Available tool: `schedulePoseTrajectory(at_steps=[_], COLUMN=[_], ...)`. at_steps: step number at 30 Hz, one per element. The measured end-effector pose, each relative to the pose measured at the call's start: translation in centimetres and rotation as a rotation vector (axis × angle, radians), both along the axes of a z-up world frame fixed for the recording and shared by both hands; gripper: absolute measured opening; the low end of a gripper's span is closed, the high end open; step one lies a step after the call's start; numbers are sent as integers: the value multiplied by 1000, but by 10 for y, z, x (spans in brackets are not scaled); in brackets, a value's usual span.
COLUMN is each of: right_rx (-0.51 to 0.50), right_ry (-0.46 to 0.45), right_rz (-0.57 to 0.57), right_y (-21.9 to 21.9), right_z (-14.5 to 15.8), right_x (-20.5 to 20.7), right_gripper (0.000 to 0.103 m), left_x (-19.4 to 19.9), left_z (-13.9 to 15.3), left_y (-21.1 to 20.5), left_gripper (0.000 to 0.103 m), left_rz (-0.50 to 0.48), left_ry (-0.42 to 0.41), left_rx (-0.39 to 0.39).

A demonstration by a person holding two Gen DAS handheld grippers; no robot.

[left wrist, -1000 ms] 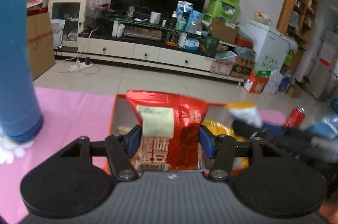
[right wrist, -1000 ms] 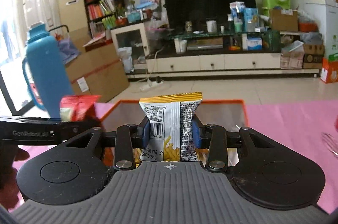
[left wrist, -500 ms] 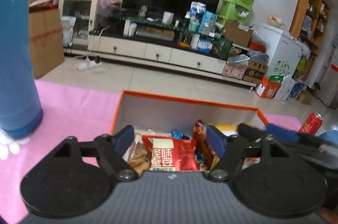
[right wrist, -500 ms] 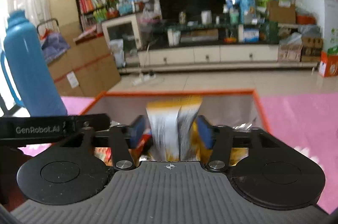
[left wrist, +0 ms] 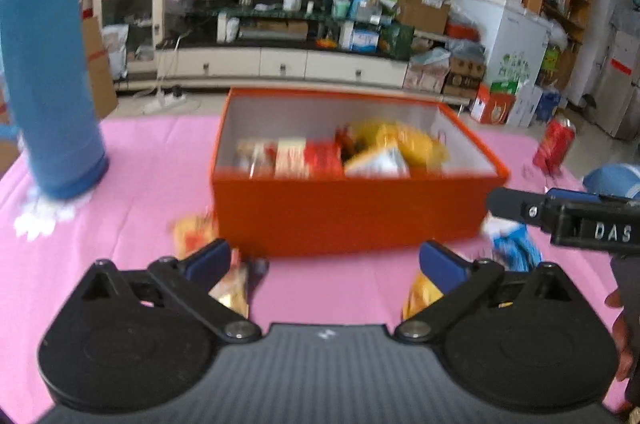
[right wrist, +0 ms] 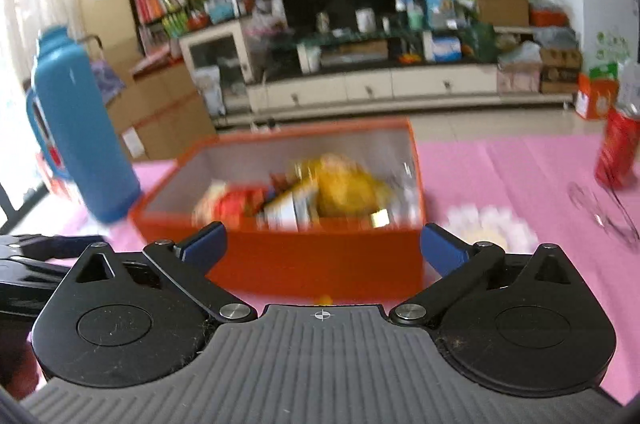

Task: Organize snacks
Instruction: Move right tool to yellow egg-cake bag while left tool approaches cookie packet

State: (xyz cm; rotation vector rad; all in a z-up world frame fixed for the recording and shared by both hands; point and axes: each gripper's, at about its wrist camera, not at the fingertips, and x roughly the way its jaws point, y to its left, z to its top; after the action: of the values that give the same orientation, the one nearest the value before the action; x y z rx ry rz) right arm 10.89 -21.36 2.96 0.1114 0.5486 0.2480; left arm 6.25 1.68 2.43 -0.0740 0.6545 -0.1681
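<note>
Both hand-held grippers hang empty before the orange box [left wrist: 352, 216], jaws spread wide: the left gripper [left wrist: 324, 264] low over the pink tablecloth [left wrist: 152, 175], the right gripper [right wrist: 322, 250] facing the box's near wall. The box already holds a heap of snack packets [left wrist: 340, 155], red ones toward 9 o'clock and yellow ones toward 3 o'clock. Loose packets lie on the cloth in front of it: an orange-yellow packet [left wrist: 192, 232] at 8 o'clock from the box, a gold one [left wrist: 232, 288] beside the left gripper's left finger, a yellow one [left wrist: 420, 294] by its right finger, and a blue packet [left wrist: 514, 248] at 4 o'clock; motion blur hides their print. These look like light, air-puffed foil pouches, probably slick and easily crushed, so a gentle pinch across a flat sealed edge seems wiser than a squeeze of the belly. A blue flask [left wrist: 48, 63] stands at 10 o'clock and a red can [left wrist: 556, 143] at 2 o'clock, both well apart.
</note>
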Motion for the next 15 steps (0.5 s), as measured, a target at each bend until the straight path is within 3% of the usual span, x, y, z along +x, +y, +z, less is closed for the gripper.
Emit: schedulePoseTrajectory(at_steps=[4, 10, 15], right_rx=[-1, -67, -99], right_ry=[85, 53, 70], right_rz=[-39, -105, -123], right_y=[-3, -5, -13], right_z=[-9, -12, -12], right_x=[-28, -67, -66], right_gripper=[93, 93, 93], left_x=[-29, -39, -36], left_z=[-6, -2, -4], left_y=[0, 3, 4], left_gripper=[100, 100, 100], left_rz=[5, 33, 77], left_ry=[16, -20, -30], left_rx=[30, 46, 44])
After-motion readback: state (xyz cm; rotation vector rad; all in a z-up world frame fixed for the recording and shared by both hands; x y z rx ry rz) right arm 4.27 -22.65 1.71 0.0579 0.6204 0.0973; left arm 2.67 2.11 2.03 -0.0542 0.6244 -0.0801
